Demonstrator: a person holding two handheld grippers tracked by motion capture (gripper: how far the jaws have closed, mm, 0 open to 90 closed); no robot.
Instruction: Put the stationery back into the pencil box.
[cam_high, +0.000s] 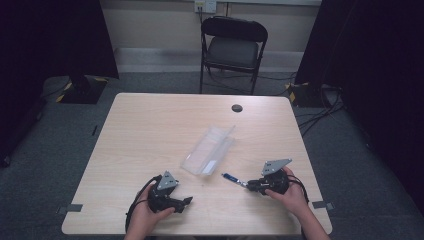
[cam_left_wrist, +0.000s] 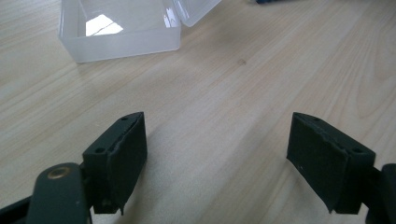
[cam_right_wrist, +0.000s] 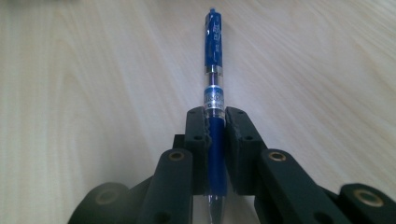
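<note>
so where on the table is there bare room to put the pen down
The wide bare stretch is the far-left wood, between the open clear case and the table's left edge. Also free: the far right, beside the dark grommet. The near edge is crowded: left gripper, right gripper shut on the blue pen.

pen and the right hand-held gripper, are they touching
Touching. The right gripper view shows the right hand-held gripper with both pads pressed against the blue pen, no gap on either side.
</note>
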